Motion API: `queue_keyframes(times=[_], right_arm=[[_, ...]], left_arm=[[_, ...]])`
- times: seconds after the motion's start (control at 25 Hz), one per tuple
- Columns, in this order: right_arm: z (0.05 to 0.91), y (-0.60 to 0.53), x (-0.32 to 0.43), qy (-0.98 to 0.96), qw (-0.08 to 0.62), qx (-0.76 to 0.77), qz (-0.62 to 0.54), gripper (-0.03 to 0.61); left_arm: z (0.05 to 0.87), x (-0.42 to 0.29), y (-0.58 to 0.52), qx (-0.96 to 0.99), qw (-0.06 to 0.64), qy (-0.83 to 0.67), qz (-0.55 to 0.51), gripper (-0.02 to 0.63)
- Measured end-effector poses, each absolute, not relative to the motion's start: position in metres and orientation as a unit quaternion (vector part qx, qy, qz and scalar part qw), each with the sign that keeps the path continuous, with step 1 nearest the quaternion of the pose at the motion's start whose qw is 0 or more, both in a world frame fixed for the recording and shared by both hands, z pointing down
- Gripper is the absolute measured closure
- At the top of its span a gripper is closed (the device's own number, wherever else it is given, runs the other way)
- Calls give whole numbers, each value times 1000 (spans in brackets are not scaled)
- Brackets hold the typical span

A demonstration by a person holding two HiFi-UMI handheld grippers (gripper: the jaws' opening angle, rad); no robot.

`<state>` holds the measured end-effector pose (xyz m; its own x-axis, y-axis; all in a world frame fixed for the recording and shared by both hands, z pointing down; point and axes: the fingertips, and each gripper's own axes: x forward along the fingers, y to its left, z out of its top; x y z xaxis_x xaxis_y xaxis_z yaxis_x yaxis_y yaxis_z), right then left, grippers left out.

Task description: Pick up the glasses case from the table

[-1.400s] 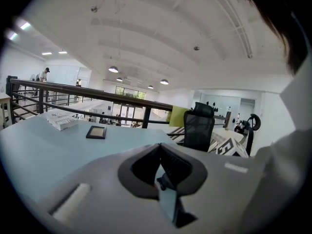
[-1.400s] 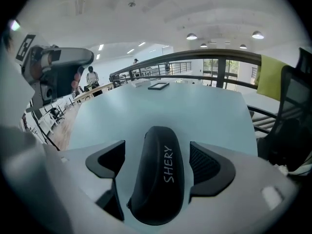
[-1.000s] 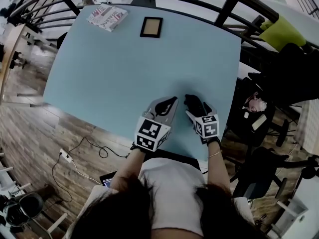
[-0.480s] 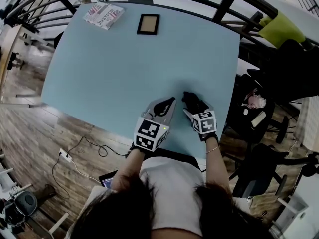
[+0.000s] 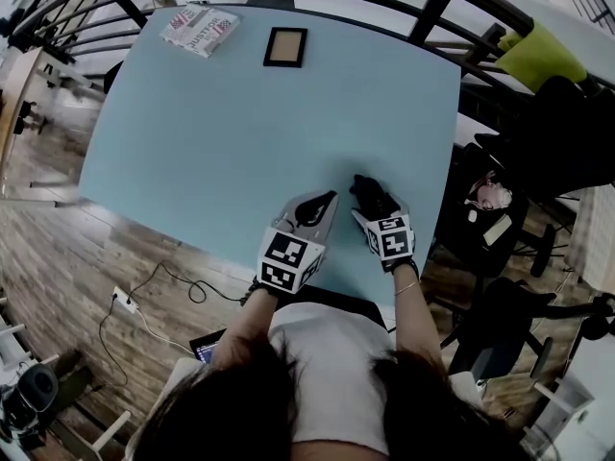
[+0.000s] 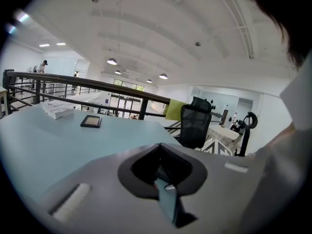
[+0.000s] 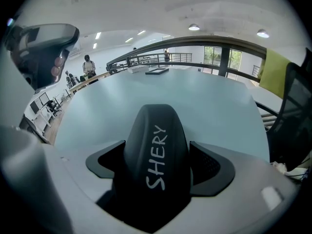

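The black glasses case [image 7: 156, 174], marked "SHERY" in white, fills the gap between my right gripper's [image 7: 157, 179] jaws, which are shut on it. In the head view the glasses case [image 5: 369, 196] sticks out ahead of the right gripper [image 5: 375, 207] near the front right of the pale blue table [image 5: 240, 133]. I cannot tell whether the case touches the table. Just to its left, my left gripper [image 5: 322, 205] is shut with nothing in it. In the left gripper view the left gripper [image 6: 163, 177] has its jaws together.
A small dark picture frame [image 5: 285, 47] and a printed packet [image 5: 200, 30] lie at the table's far edge, well away. A black railing [image 5: 432, 12] curves round the far side. Office chairs [image 5: 538, 152] stand past the right edge.
My right gripper, still holding the case, has drawn back slightly toward me. The left gripper has barely moved.
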<state>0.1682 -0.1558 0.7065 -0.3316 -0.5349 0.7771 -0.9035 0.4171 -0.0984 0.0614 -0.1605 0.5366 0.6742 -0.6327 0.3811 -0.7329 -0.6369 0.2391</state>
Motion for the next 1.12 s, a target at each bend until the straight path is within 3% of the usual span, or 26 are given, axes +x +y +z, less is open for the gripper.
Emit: queue_keyframes(times=[1.12], right_arm=[[678, -160, 171, -768, 314, 493, 262, 225]], left_arm=[[528, 34, -156, 882, 182, -415, 127, 556]])
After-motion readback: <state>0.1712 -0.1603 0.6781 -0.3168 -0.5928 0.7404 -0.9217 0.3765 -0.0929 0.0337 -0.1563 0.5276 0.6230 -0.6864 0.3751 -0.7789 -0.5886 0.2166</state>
